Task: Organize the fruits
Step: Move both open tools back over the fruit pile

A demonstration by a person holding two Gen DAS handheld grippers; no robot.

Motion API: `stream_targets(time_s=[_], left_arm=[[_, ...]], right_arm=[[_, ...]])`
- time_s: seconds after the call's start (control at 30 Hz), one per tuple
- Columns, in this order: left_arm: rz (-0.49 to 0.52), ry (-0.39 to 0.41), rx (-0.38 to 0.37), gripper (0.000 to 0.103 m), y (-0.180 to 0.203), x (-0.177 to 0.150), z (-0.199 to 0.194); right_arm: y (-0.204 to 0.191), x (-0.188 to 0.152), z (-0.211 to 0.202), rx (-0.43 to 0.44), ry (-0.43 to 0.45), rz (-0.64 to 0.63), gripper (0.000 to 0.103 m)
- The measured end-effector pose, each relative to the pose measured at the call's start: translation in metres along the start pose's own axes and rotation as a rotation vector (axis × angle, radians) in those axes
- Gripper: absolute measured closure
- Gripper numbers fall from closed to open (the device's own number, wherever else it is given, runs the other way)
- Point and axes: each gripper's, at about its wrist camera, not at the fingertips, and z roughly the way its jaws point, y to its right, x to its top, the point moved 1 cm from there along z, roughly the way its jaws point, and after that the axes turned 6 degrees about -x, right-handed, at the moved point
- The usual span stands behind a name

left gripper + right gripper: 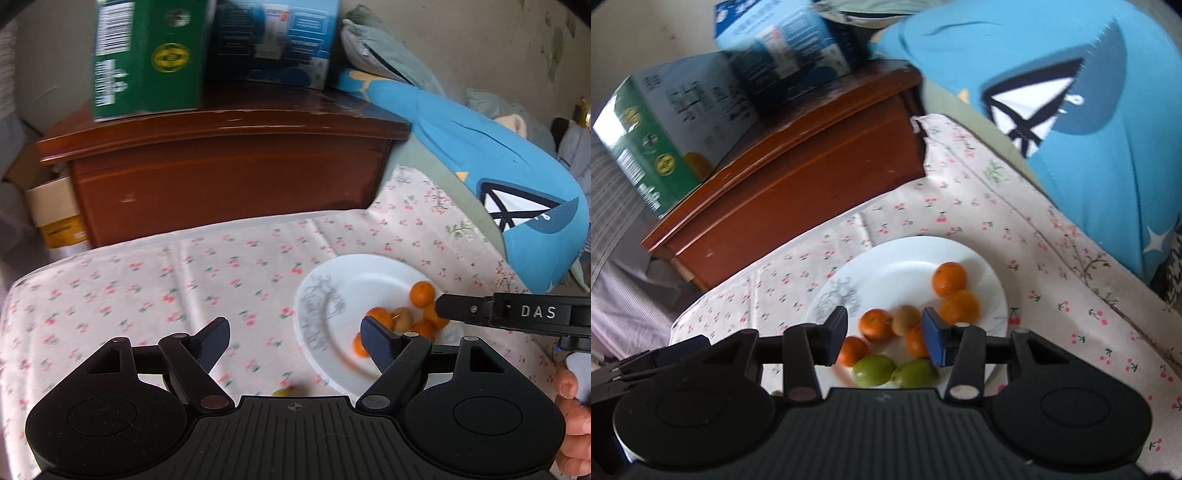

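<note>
**Fruit gathered on the plate, both grippers empty above it**

Left wrist view: the left gripper [295, 341] stands wide open with nothing between its pads, over the cherry-print cloth [147, 280]. The white plate [354, 273] lies ahead and to its right, its near edge passing behind the right-side finger. On it sit 5 oranges [422, 293] and 1 brownish kiwi [402, 319]. A small green fruit [284, 392] lies on the cloth just in front of the gripper body, blurred and part hidden. The right gripper [439, 307] reaches in from the right, over the oranges.

Right wrist view: the right gripper [884, 334] is partly open and grips nothing; the fruit shows through the gap below. Directly beneath lie 2 green fruits [873, 370], with the oranges and kiwi just beyond.

Risks, as I judge them: the green fruit off the plate is round and could roll away on the soft cloth if a finger nudges it. The 2 grippers are close, so they could collide, or knock an orange off the shallow rim.
</note>
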Motion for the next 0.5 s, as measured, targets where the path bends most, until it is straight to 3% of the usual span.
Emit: stream_targets(time_s=[0.33, 0.5], left_arm=[[-0.102, 0.001, 0.051, 0.018, -0.035, -0.017, -0.037], [-0.102, 0.001, 0.088, 0.018, -0.040, -0.024, -0.049]], right_arm=[[-0.021, -0.025, -0.009, 0.033, -0.020, -0.076, 0.058], [-0.027, -0.037, -0.013, 0.049, -0.033, -0.083, 0.058]])
